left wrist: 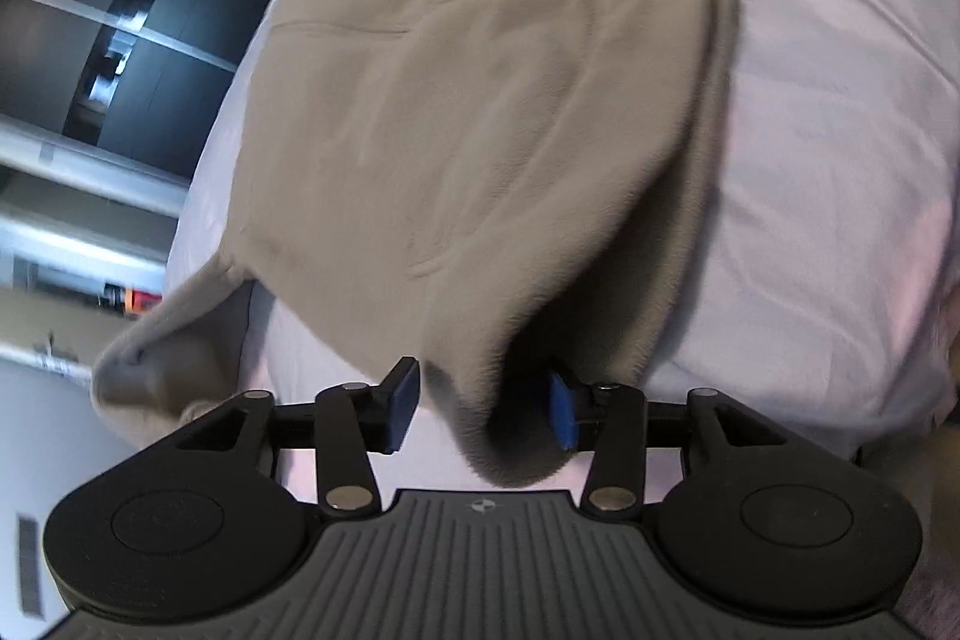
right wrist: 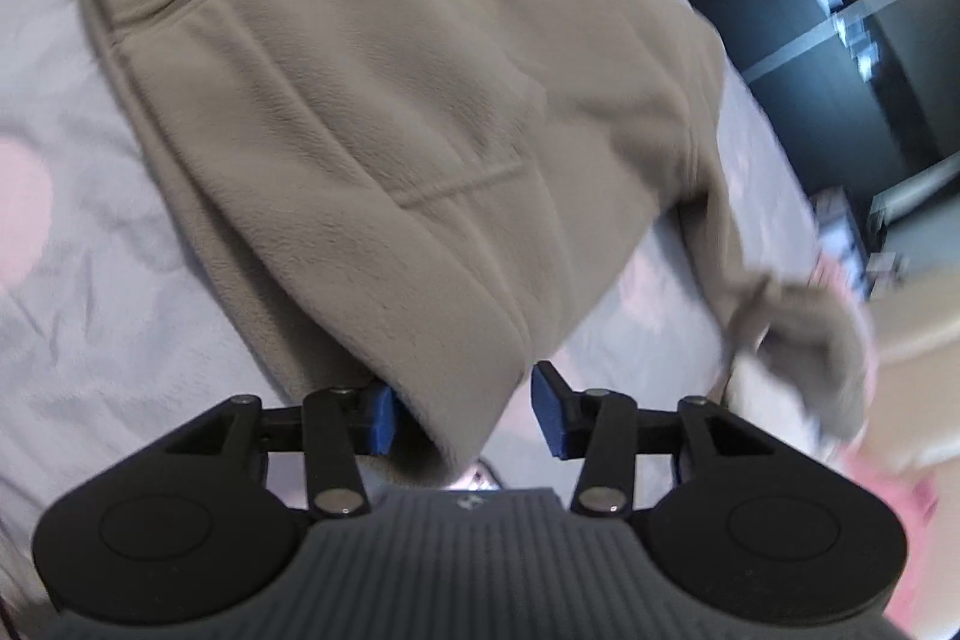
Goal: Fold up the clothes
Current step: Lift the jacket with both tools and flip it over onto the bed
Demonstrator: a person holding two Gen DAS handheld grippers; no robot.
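While a beige fleece garment [left wrist: 480, 112] lay on the pale bedsheet [left wrist: 840, 130], both tongs stood apart. Its corners hung unpinched between the left gripper [left wrist: 486, 406] and right gripper [right wrist: 462, 415], toward six o'clock.

Black grippers [left wrist: 486, 409] [right wrist: 465, 415], blue-padded fingers [left wrist: 403, 403], ribbed grey bases.

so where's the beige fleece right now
The beige fleece lies spread on the grey sheet with pink spots; in each wrist view its near corner sits between the open pads of the left gripper and right gripper.
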